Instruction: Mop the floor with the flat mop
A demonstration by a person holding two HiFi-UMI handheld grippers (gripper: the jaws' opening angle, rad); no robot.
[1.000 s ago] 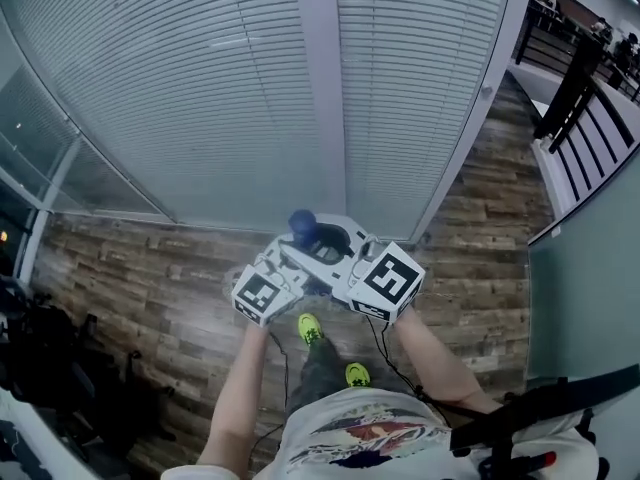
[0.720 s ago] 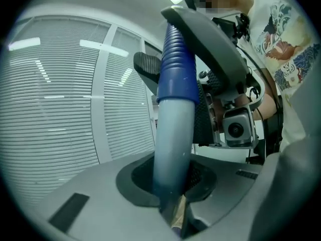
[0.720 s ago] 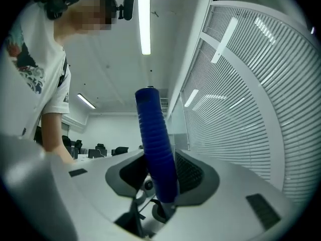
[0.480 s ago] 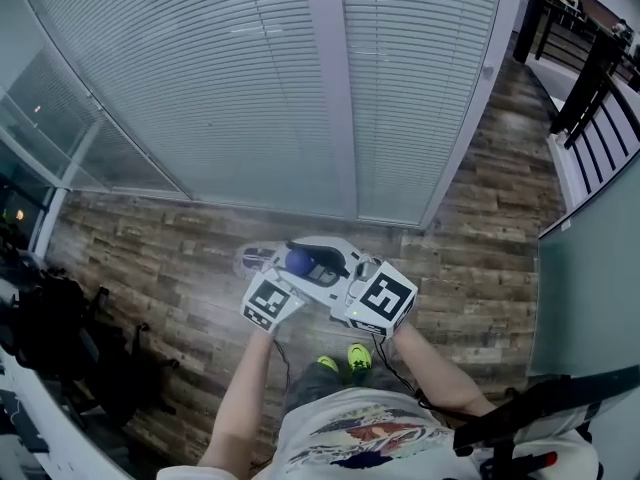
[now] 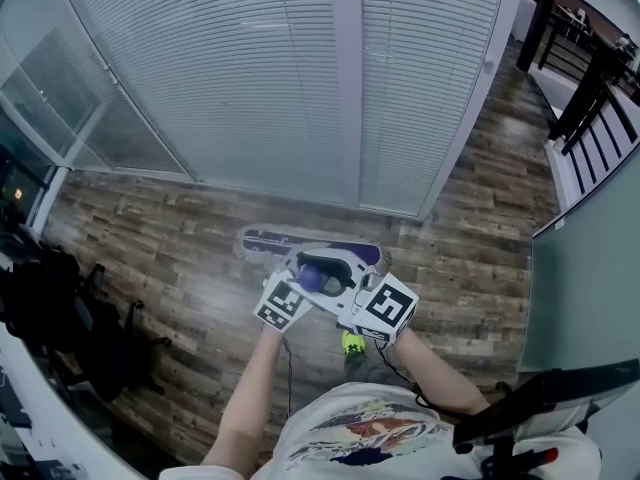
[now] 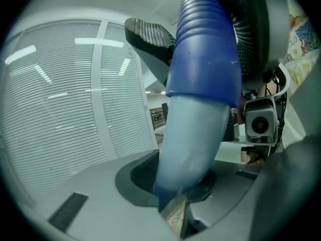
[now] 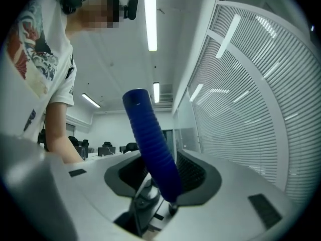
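The flat mop's head [image 5: 262, 240] lies on the wood floor near the window wall, partly hidden behind my grippers. Its handle rises to a blue ribbed grip [image 5: 310, 278] [image 7: 150, 139] above a pale blue shaft [image 6: 190, 144]. My left gripper [image 5: 300, 286] [image 6: 185, 179] is shut on the shaft just under the grip. My right gripper [image 5: 335, 280] [image 7: 165, 177] holds the ribbed grip higher up. Its jaws have just been opening a little, and the grip still sits between the pads, touching both.
Closed blinds [image 5: 220, 88] and a white mullion [image 5: 345, 88] line the glass wall ahead. Dark chairs and bags [image 5: 50, 318] stand at the left. A grey wall [image 5: 590, 298] and a black railing [image 5: 590, 78] are on the right. My green shoe [image 5: 353, 343] shows below the grippers.
Both grippers have drawn back from the window wall with the handle. The mop head has come into view on the floor ahead of them. My feet have shifted.
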